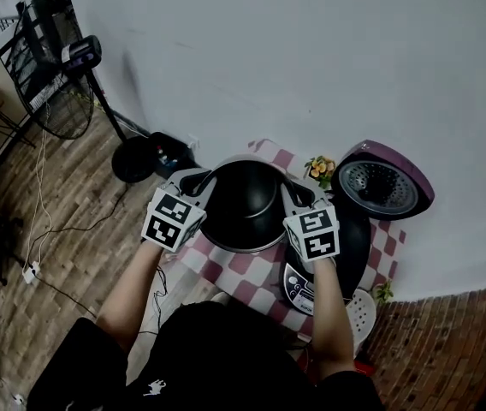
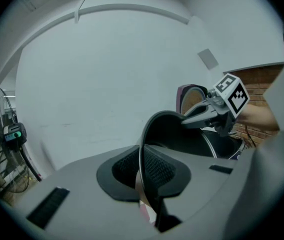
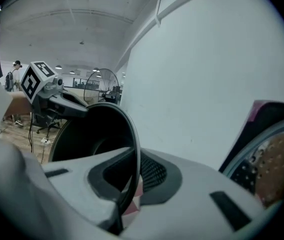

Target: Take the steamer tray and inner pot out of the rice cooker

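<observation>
I hold the black inner pot (image 1: 243, 199) in the air between both grippers, above the checked tablecloth (image 1: 243, 268) and left of the rice cooker body (image 1: 356, 240). My left gripper (image 1: 204, 182) is shut on the pot's left rim and my right gripper (image 1: 299, 193) on its right rim. In the left gripper view the thin rim (image 2: 143, 154) runs between the dark pads (image 2: 164, 171), and the right gripper (image 2: 217, 109) shows across the pot. The right gripper view has the rim (image 3: 134, 154) clamped the same way, with the left gripper (image 3: 57, 96) opposite. A white perforated piece (image 1: 363, 311), perhaps the steamer tray, lies at the near right.
The cooker's purple lid (image 1: 384, 187) stands open at the right, and its control panel (image 1: 299, 289) faces me. A small plant with orange flowers (image 1: 320, 168) sits behind the pot. A standing fan (image 1: 59, 92) and a cable (image 1: 42, 229) are on the wooden floor to the left.
</observation>
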Demonstrator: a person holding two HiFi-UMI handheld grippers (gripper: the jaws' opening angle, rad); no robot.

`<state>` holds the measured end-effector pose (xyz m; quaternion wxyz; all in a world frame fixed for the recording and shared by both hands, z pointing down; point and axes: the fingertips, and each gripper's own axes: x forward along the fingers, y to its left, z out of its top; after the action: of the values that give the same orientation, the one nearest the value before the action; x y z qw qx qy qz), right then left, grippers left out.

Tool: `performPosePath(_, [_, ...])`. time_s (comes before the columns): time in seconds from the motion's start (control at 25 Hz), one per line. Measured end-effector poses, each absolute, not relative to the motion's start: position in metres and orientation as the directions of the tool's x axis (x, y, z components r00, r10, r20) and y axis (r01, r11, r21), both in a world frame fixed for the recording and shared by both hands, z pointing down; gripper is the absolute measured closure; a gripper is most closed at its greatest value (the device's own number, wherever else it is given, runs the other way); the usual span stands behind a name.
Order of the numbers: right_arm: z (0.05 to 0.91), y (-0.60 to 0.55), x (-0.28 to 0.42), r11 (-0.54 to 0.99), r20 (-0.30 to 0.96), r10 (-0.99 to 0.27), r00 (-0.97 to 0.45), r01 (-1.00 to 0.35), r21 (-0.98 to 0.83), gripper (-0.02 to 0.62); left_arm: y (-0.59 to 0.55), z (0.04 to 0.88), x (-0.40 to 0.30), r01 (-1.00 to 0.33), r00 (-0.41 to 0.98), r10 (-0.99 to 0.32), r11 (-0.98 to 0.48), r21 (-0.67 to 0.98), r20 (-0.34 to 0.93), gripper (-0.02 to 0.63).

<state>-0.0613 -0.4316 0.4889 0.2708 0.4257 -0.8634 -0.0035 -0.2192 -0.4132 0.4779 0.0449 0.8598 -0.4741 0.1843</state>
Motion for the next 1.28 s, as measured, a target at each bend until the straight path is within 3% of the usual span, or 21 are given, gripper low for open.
performPosePath(0.6, [0.572,-0.426,-0.096,0.775,0.657,-0.546,-0.52,-0.611,0.16,0.571,-0.39,0.568,-0.25,-0.885,0.428,-0.757,-0.462,0.059,0.495,0.578])
performPosePath(1.04, [0.618,-0.416,-0.099,0.822,0.773,-0.428,-0.469,-0.558,0.116,0.571,-0.375,0.62,-0.252,-0.89,0.436,-0.701,-0.429,0.154,0.565,0.578])
performPosePath(1.28, [0.639,-0.417,-0.097,0.834,0.816,-0.41,-0.407,-0.531,0.154,0.568,-0.376,0.636,-0.25,-0.894,0.415,-0.69,-0.43,0.126,0.593,0.578])
